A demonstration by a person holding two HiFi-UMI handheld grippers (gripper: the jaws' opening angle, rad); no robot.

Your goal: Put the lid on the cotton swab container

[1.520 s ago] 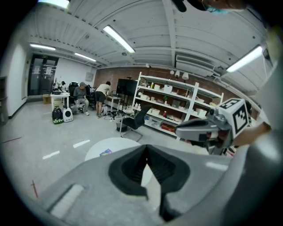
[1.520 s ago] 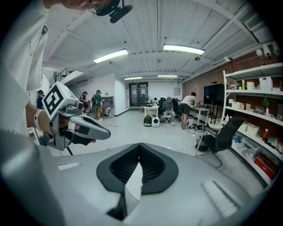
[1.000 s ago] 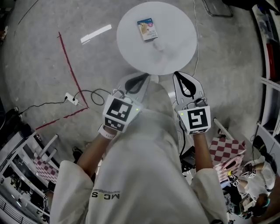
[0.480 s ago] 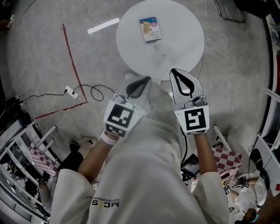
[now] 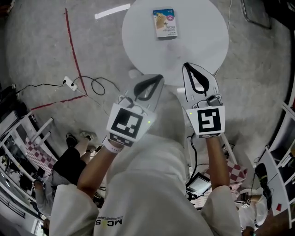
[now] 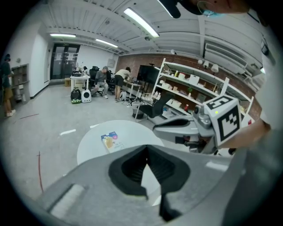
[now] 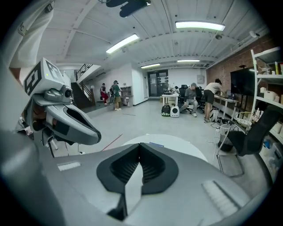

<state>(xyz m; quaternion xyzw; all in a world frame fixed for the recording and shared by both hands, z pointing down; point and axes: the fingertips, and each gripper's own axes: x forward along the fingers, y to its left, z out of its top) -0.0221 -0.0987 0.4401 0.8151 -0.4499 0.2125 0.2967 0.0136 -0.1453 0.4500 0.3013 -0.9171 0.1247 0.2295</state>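
Note:
A flat blue-and-white cotton swab box (image 5: pixel 164 23) lies on the far half of a round white table (image 5: pixel 203 41). I cannot make out a separate lid on the table. My left gripper (image 5: pixel 154 82) hovers just short of the table's near edge, shut and holding nothing. My right gripper (image 5: pixel 191 73) reaches over the near edge beside it, also shut and holding nothing. In the left gripper view the box (image 6: pixel 110 140) lies beyond the closed fingertips (image 6: pixel 146 149), with the right gripper (image 6: pixel 177 130) alongside. In the right gripper view the table (image 7: pixel 185 148) shows past the closed jaws.
The table stands on a grey concrete floor. A red tape line (image 5: pixel 73 50), a white strip (image 5: pixel 111 11) and a power strip with a black cable (image 5: pixel 69 83) lie to the left. Racks and a seated person (image 5: pixel 69 161) are at lower left, and shelving at right.
The table and box now sit nearer my grippers, and both grippers have come up to the table's near edge. Both stayed shut and empty.

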